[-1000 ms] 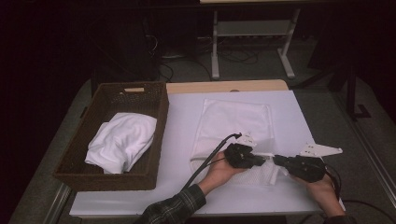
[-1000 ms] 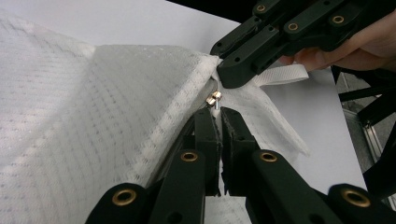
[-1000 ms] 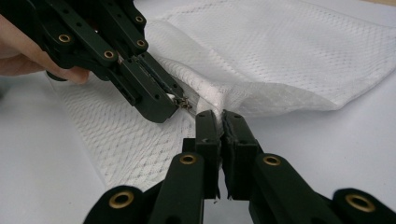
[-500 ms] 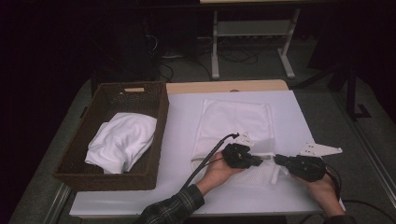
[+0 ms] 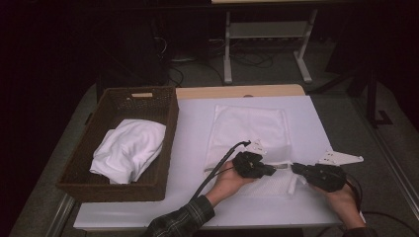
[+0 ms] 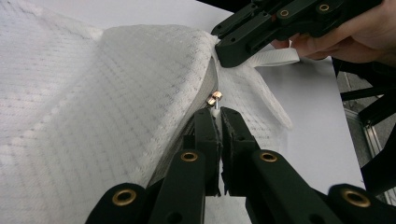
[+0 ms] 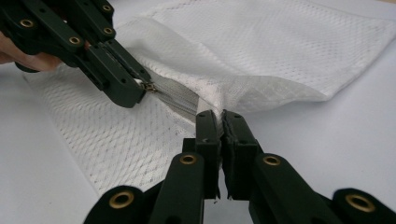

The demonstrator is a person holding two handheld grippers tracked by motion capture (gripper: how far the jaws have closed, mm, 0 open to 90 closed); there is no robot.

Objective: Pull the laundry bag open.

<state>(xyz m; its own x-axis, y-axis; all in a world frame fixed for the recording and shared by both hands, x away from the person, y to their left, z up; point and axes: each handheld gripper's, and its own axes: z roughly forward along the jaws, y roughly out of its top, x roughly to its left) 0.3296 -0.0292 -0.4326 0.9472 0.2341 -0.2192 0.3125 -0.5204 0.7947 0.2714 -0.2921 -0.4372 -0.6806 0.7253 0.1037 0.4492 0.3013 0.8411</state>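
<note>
The white mesh laundry bag (image 5: 249, 136) lies flat on the bench (image 5: 192, 148), its zippered end towards the near edge. The left gripper (image 6: 215, 110) is pinched tight on the small brass zipper pull (image 6: 214, 98); the right gripper (image 7: 220, 114) is clamped on the bag's fabric just beside the zipper track (image 7: 175, 99). The pull is tiny and could slip from the fingers. If the right gripper's hold gives, the mesh may bunch and jam the slider. A basket (image 5: 163, 106) with white cloth (image 5: 129, 148) sits at the bench's left edge.
</note>
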